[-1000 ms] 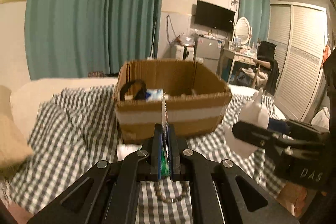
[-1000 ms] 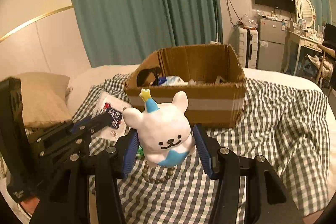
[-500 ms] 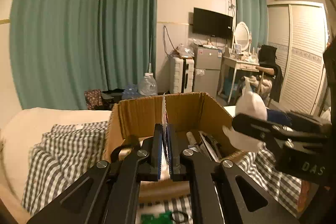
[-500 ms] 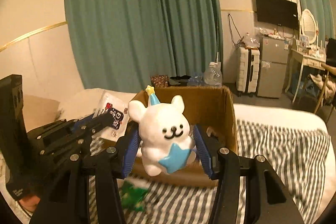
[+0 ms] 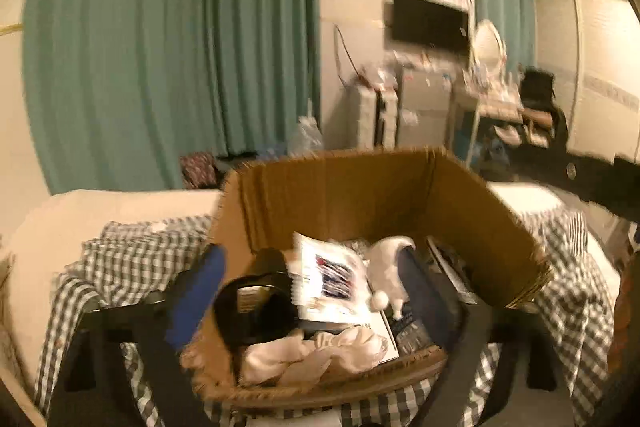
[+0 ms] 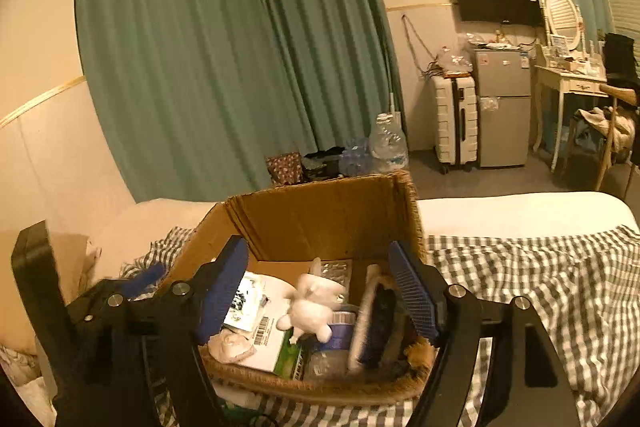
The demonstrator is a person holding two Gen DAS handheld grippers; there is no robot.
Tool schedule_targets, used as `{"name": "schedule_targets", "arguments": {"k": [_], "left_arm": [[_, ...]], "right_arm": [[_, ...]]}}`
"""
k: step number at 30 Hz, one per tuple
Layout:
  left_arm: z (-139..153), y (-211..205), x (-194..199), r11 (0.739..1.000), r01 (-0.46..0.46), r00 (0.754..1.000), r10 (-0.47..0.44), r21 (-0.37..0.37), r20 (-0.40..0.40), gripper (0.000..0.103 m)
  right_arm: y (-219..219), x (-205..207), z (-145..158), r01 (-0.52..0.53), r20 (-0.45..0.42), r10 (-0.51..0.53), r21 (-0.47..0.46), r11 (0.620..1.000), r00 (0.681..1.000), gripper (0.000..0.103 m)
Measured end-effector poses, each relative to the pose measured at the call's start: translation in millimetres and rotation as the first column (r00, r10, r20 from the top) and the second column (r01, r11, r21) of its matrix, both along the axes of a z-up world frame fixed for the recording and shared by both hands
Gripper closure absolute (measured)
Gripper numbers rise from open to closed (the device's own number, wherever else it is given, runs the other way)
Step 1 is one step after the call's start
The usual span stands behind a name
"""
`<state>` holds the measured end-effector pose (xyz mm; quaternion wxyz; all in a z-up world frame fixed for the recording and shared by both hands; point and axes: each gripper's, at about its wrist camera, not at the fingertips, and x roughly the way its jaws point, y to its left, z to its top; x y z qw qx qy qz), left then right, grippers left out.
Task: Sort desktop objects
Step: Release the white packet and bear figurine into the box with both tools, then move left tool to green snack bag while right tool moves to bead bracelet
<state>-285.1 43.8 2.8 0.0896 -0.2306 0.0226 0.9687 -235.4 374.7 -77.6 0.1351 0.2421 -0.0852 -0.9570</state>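
Released, the bear toy [image 6: 310, 309] lies in the cardboard box [image 6: 320, 211], below the right hand-held gripper [image 6: 320, 291], jaws just opened.

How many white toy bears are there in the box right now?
1. The bear lies in the middle of the cardboard box, beside a leaflet. Others may be buried under the clutter.

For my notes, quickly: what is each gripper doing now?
Left gripper: jaws just opened, holding nothing, over the box.
Right gripper: jaws just opened, toy released.

Cardboard box [image 6: 320, 215] on checked cloth [image 6: 532, 279]; bear figure [image 6: 310, 311] inside, right of printed packet [image 6: 246, 303].
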Motion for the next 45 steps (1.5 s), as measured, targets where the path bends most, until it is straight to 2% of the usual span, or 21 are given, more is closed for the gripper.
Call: {"name": "schedule_targets", "arguments": {"k": [2,6,10,13,17,23,26,31,36,43,44,45], "left_arm": [[8.6,-9.4,18.6,0.999,-0.033,0.999,0.033,0.013,-0.026,0.0],[24.5,-31.0,57.9,0.996,-0.086,0.995,0.087,0.022,-0.049,0.0],[24.9,-54.6,98.3,0.991,-0.124,0.991,0.126,0.042,-0.037,0.0],[12.7,-65.1,124.6,0.99,-0.131,0.991,0.131,0.054,-0.007,0.0],[-26.5,-67.0,144.9,0.992,-0.117,0.99,0.113,0.045,0.082,0.0],[-78.5,-52.9,139.3,0.997,-0.083,0.978,0.083,-0.005,0.191,0.0],[-97.8,-45.8,133.5,0.998,-0.051,0.974,0.058,-0.035,0.221,0.0],[-117.7,-36.4,118.2,1.0,0.005,0.968,0.002,-0.027,0.25,0.0],[-129.5,-30.3,97.4,0.999,0.038,0.961,-0.047,0.039,0.273,0.0],[-142.7,-32.2,59.5,0.987,0.006,0.945,-0.058,0.16,0.321,0.0],[-146.9,-33.5,57.2,0.985,0.004,0.938,-0.064,0.173,0.34,0.003],[-150.5,-34.0,55.7,0.983,0.008,0.933,-0.073,0.182,0.353,0.026]], "right_arm": [[2.8,16.4,4.6,0.0,-0.008,0.0,0.003,1.0,1.0,0.03],[-0.4,59.3,12.7,-0.029,-0.015,0.03,0.035,0.999,0.999,0.03],[-8.4,110.2,3.7,-0.053,-0.011,0.053,-0.001,0.999,0.999,0.029],[-18.0,139.0,-22.4,-0.066,0.037,0.066,-0.005,0.998,0.997,0.029],[-26.1,157.5,-60.6,-0.05,0.12,0.046,0.033,0.998,0.992,0.029],[-31.4,158.9,-91.8,-0.062,0.195,0.044,0.087,0.994,0.98,0.03],[-34.7,152.9,-107.1,-0.069,0.238,0.044,0.096,0.993,0.97,0.032],[-48.1,139.5,-132.0,-0.064,0.298,0.012,0.166,0.984,0.954,0.036],[-54.2,125.5,-141.1,-0.053,0.32,-0.007,0.177,0.983,0.947,0.036],[-50.5,115.1,-152.4,-0.02,0.346,-0.049,0.191,0.981,0.937,0.037],[-50.0,114.5,-152.9,-0.015,0.348,-0.054,0.193,0.981,0.936,0.037],[-49.9,113.6,-153.7,-0.013,0.351,-0.057,0.194,0.981,0.935,0.037]]}}
